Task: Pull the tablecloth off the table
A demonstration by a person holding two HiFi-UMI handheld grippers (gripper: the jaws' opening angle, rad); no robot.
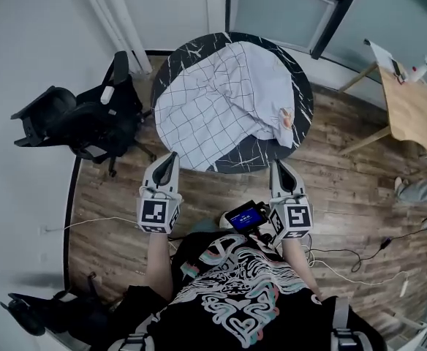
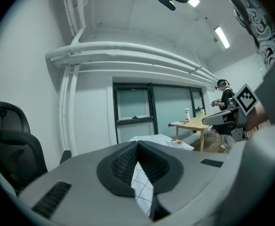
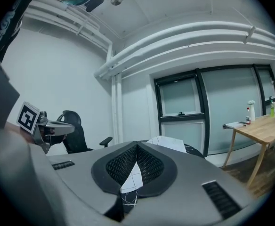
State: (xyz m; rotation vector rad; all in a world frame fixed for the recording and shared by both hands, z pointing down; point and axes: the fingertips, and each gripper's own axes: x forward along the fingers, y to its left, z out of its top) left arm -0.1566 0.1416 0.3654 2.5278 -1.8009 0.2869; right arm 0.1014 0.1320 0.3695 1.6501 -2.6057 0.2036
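tablecloth crumpled on table, long axis near-left to far-right, left gripper, right gripper, jaws closed empty

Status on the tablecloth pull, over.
Left gripper and right gripper: jaws shut, empty, short of the round table. Tablecloth rumpled on the table, ungrabbed. Office chair beside table, clear of grippers.

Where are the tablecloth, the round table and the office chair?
tablecloth (image 1: 221, 101), head view, middle of the checked white cloth.
round table (image 1: 248, 159), head view, bare dark marbled top near its front edge.
office chair (image 1: 89, 119), head view, middle of its black body.
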